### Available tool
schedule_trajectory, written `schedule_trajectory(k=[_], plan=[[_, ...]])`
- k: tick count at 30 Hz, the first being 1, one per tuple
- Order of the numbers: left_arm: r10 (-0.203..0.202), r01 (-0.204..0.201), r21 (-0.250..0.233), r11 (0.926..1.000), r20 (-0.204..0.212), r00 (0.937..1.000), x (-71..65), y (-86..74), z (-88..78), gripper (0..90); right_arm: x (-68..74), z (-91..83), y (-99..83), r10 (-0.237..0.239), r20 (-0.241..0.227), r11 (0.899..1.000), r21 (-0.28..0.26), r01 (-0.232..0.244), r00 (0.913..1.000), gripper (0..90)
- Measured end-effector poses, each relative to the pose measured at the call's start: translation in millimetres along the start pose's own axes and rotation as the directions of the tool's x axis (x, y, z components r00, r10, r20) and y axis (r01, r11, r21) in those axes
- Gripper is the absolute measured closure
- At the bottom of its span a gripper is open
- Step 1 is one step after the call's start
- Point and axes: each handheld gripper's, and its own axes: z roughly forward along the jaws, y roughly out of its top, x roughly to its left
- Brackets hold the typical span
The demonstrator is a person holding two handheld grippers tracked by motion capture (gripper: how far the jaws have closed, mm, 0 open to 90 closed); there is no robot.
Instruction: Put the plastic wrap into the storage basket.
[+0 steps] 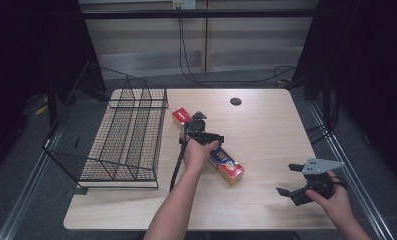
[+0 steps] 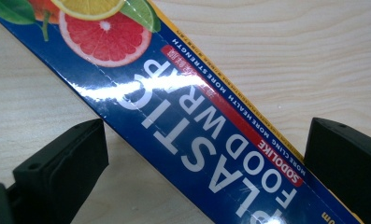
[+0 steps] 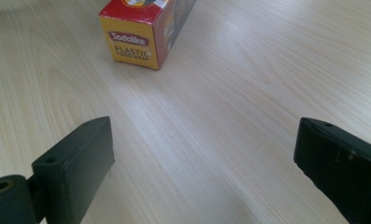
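The box (image 1: 209,146) lies mid-desk (image 1: 266,130), long axis diagonal, directly under the left tool (image 1: 200,131), whose spread jaws straddle it, while the right tool (image 1: 292,180) waits open well apart.

a light wooden table (image 1: 266,125) with rounded corners and a dark round hole (image 1: 235,101) near its far edge. on it lie a black wire rack (image 1: 121,145) at the left and a plastic wrap box (image 1: 228,167) lying diagonally near the middle.
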Motion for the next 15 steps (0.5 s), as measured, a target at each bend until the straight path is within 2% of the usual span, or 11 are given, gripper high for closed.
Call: schedule_trajectory(k=[9,12,15], plan=[[-0.028,0.028,0.006,0.9996,-0.029,0.9992,-1.3,1.6,4.9,0.0,0.2,0.2,0.1,-0.001,-0.002,1.000,-0.004,0.001,1.0000,4.6],[-0.045,0.045,0.003,0.9990,-0.026,0.9986,-0.9,1.2,7.1,0.0,0.6,0.5,0.0,-0.002,-0.007,1.000,-0.002,0.002,1.0000,4.5],[-0.045,0.045,0.009,0.9989,-0.024,0.9987,0.4,1.9,7.6,0.0,0.3,0.5,0.1,-0.004,-0.005,1.000,-0.005,0.004,1.0000,4.5]])
